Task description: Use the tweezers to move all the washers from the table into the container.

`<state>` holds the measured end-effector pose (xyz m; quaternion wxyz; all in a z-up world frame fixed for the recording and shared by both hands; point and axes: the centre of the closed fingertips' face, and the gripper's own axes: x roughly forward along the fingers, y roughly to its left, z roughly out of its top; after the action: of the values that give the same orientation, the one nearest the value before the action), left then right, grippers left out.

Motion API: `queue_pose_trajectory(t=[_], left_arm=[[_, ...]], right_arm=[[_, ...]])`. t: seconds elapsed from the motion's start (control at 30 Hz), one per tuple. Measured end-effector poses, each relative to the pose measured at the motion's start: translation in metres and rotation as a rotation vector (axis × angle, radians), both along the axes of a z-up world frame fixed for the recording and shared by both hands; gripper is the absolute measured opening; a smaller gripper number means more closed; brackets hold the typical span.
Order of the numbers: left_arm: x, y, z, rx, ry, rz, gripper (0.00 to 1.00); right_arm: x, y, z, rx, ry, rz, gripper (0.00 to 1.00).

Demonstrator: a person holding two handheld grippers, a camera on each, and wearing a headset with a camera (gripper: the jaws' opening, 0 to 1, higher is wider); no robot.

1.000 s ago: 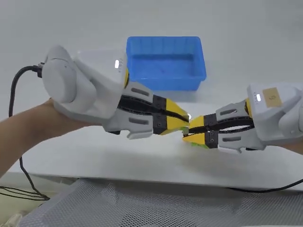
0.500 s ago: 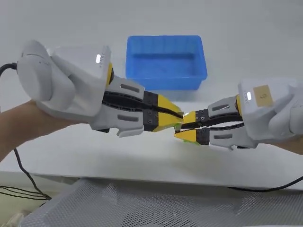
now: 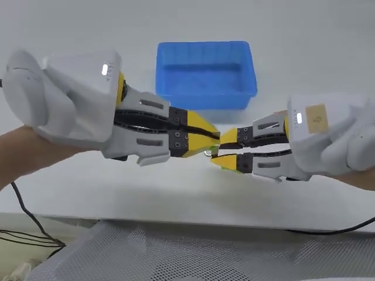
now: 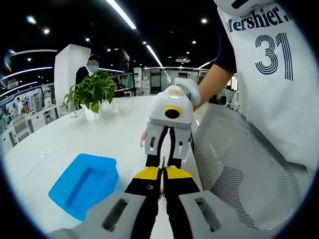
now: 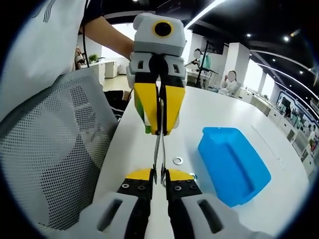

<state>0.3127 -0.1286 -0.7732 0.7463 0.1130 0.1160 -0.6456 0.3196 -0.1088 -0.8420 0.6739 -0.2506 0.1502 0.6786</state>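
Two grippers: the left gripper (image 3: 212,144) and the right gripper (image 3: 221,150). One pair of tweezers (image 5: 159,149) runs between them. One blue container (image 3: 202,99). One washer (image 5: 177,160) can be counted for certain. Off the work itself, one potted plant (image 4: 91,92) and one mesh chair (image 5: 60,149).
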Motion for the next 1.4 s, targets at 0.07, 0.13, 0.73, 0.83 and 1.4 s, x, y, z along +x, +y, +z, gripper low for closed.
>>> queue_pose_trajectory(t=[0.07, 0.13, 0.73, 0.83, 1.4], left_arm=[[0.003, 0.000, 0.000, -0.006, 0.004, 0.002, 0.05], [0.005, 0.001, -0.001, -0.004, 0.003, 0.003, 0.05], [0.013, 0.002, -0.013, 0.012, 0.018, 0.000, 0.05], [0.014, 0.002, -0.013, 0.010, 0.022, 0.003, 0.05], [0.015, 0.004, -0.014, 0.010, 0.061, 0.009, 0.05]], right_arm=[[0.003, 0.000, 0.000, 0.002, 0.011, -0.013, 0.11], [0.006, 0.001, -0.001, -0.001, 0.010, -0.022, 0.12], [0.011, 0.007, -0.012, -0.019, 0.044, -0.035, 0.13], [0.011, 0.007, -0.012, -0.015, 0.047, -0.035, 0.13], [0.009, 0.008, -0.014, -0.024, 0.073, -0.031, 0.10]])
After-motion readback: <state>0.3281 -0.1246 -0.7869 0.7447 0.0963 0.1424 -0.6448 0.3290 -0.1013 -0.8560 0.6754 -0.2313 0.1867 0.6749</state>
